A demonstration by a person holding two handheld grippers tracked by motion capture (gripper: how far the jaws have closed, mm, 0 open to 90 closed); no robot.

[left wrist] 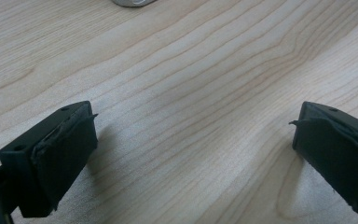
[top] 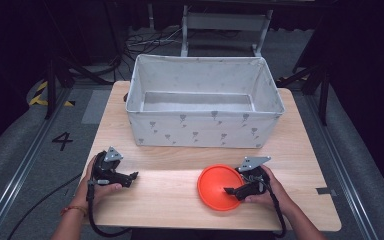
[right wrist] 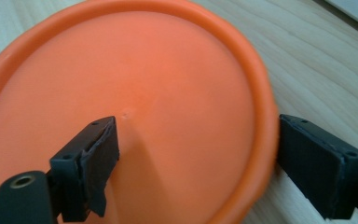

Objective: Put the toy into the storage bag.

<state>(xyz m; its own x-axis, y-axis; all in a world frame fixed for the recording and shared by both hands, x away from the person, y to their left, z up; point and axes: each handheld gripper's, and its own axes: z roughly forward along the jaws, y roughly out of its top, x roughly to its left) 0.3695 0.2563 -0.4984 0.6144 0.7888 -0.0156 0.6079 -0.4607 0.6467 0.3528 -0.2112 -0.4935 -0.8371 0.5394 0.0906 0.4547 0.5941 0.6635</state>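
Here, at lower left, the left gripper (top: 130, 176) rests on the wooden table (top: 170, 200), jaws spread and empty. Right of centre lies an orange plate (top: 215, 190), apparently light, stiff, slick plastic. The right gripper (right wrist: 193, 154), released, straddles its raised rim, the likeliest hold. Behind stands a fabric bin (top: 205, 127).
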